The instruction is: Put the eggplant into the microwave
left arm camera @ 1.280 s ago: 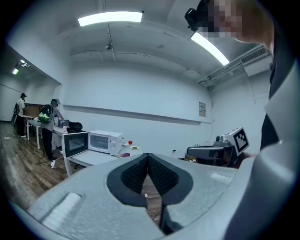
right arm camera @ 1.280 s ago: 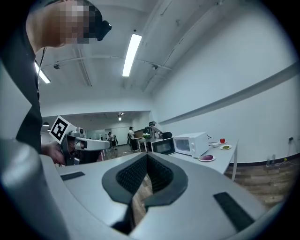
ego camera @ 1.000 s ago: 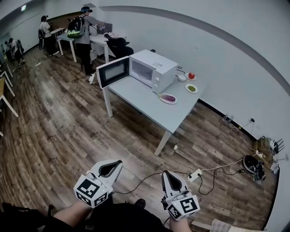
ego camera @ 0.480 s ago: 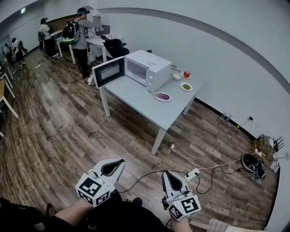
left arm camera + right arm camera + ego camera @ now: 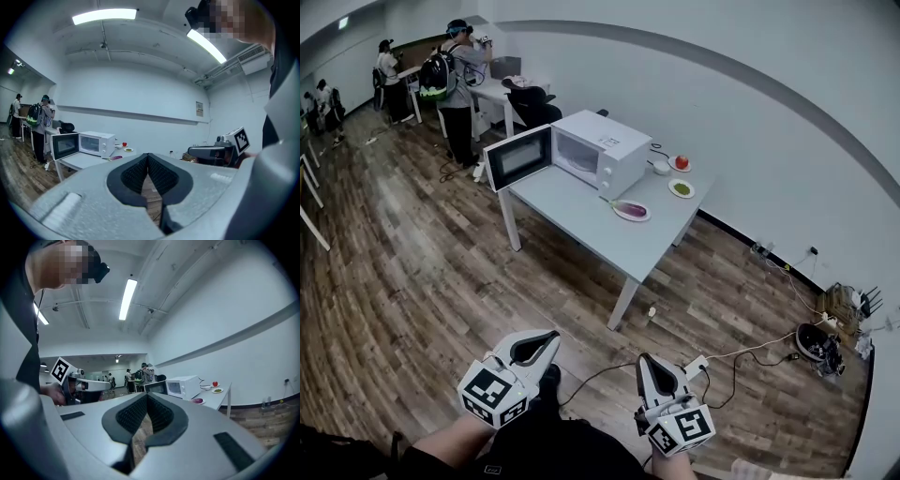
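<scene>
Left tongs [image 5: 547, 337] and right tongs [image 5: 644, 361] (both empty) are closed tight, far from the eggplant [image 5: 629, 207].

The eggplant [image 5: 632, 207] lies on a plate [image 5: 644, 216] on the table [image 5: 567, 199] — just beside the open-doored microwave [image 5: 614, 148].

On one counter [image 5: 572, 202] are counted one microwave [image 5: 600, 150], one eggplant [image 5: 630, 208] and three plates [image 5: 643, 216], while one left gripper [image 5: 548, 336], one right gripper [image 5: 643, 358] and at least three persons [image 5: 455, 80] at upper left are seen.
</scene>
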